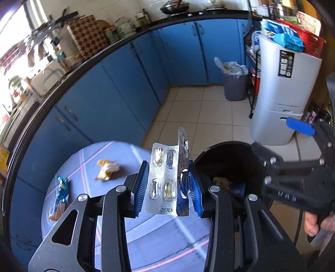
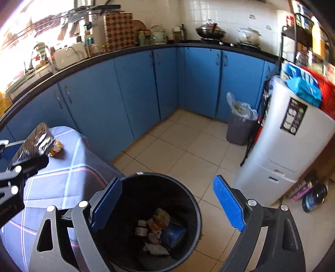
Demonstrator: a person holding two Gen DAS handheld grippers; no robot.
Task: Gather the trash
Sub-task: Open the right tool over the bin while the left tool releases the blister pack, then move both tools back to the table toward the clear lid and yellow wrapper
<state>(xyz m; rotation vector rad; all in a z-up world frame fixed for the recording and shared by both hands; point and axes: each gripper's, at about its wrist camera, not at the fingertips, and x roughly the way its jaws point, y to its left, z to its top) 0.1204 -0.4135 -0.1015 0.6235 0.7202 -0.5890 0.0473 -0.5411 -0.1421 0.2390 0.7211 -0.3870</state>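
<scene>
Blue cabinet doors [image 2: 134,90] run along 2 walls under a black countertop [image 2: 117,54], meeting in a corner. White square wall tiles [image 2: 226,12] rise behind the stove, where a lidded wok [image 2: 211,31] sits. Strong daylight floods in from the upper left, washing out the sink area [image 2: 67,55]. The floor [image 2: 188,150] is pale beige tile with dark grout. A white appliance [image 2: 282,146] stands at right, topped by a red basket [image 2: 323,92].
</scene>
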